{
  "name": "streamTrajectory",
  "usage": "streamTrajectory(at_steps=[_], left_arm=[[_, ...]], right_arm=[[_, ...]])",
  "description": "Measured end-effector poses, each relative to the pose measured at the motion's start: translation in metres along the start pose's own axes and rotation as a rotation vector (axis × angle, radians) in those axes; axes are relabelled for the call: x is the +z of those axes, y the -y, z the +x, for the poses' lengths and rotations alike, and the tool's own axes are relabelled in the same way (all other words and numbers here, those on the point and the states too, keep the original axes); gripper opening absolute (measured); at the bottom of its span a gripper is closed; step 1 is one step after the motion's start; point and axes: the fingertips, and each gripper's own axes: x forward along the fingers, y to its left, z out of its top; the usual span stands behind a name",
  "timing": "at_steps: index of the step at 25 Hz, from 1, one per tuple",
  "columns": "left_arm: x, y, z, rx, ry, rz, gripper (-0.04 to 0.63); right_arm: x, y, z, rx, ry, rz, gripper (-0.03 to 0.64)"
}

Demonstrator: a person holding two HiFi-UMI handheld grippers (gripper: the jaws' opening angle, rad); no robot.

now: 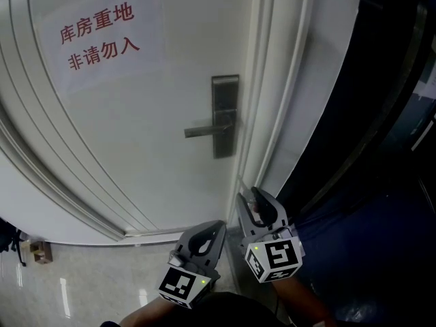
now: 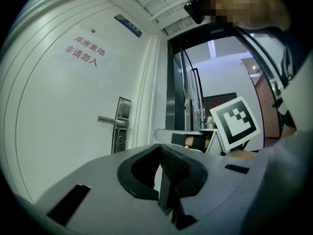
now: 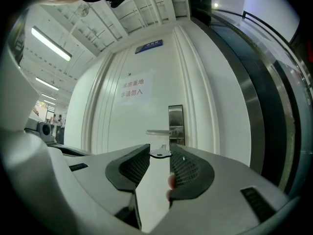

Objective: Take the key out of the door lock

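A white door (image 1: 136,155) with a paper sign (image 1: 99,36) fills the background. The key (image 3: 160,153) is gripped flat at the tips of the fingers of the right gripper (image 3: 160,156). It is held well apart from the lock plate (image 1: 225,114) and its handle (image 1: 204,131) on the far door. The fingers of the left gripper (image 2: 160,153) are seen closed, with nothing between them, just left of the right one.

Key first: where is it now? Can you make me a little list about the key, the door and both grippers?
key: out of the lock, pinched between the fingers of the right gripper
right gripper: shut on the key, away from the door
left gripper: fingers together, nothing in them
door: white, with a paper sign in red letters
handle: grey lever, level, on a metal plate
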Motion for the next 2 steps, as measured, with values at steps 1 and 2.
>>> streamTrajectory(at_steps=[1, 2], left_arm=[[-0.0001, -0.0008, 0.0003, -0.001, 0.0, -0.001, 0.005], [-0.0003, -0.0017, 0.0006, -0.002, -0.001, -0.002, 0.005]], right_arm=[[-0.0001, 0.0005, 0.001, -0.002, 0.0, 0.0, 0.14], [-0.0002, 0.001, 0.002, -0.004, -0.001, 0.001, 0.14]])
